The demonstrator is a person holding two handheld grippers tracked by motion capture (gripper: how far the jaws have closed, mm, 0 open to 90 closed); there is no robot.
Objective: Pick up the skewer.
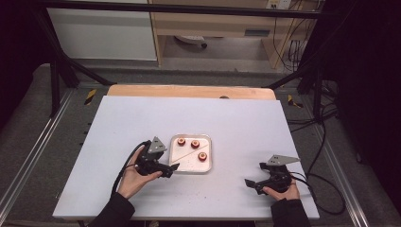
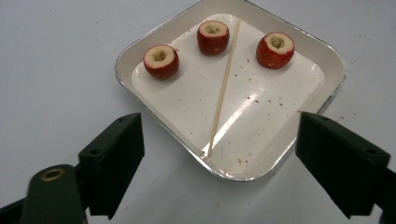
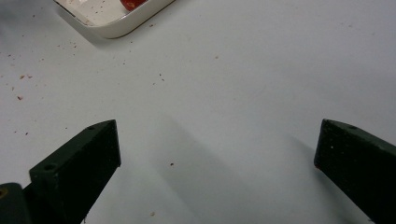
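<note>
A white square tray point(image 1: 187, 164) lies mid-table holding three cored red fruits point(image 1: 195, 144) and a thin wooden skewer point(image 1: 191, 152) laid diagonally. My left gripper point(image 1: 174, 168) hovers at the tray's near left corner, jaws open and empty. In the left gripper view the tray point(image 2: 140, 44) sits ahead of the left gripper point(image 2: 219, 125), with the fruits point(image 2: 161, 60) at its far side and the skewer point(image 2: 224, 88) pointing toward the jaws. My right gripper point(image 1: 248, 183) rests open over bare table at the front right; the right gripper point(image 3: 217, 135) faces a tray corner point(image 3: 116, 23).
Red-brown crumbs are scattered on the white tabletop point(image 1: 142, 123) around the tray. A wooden strip point(image 1: 189, 91) edges the table's far side. Cables trail from both grippers, and black frame posts stand beyond the table.
</note>
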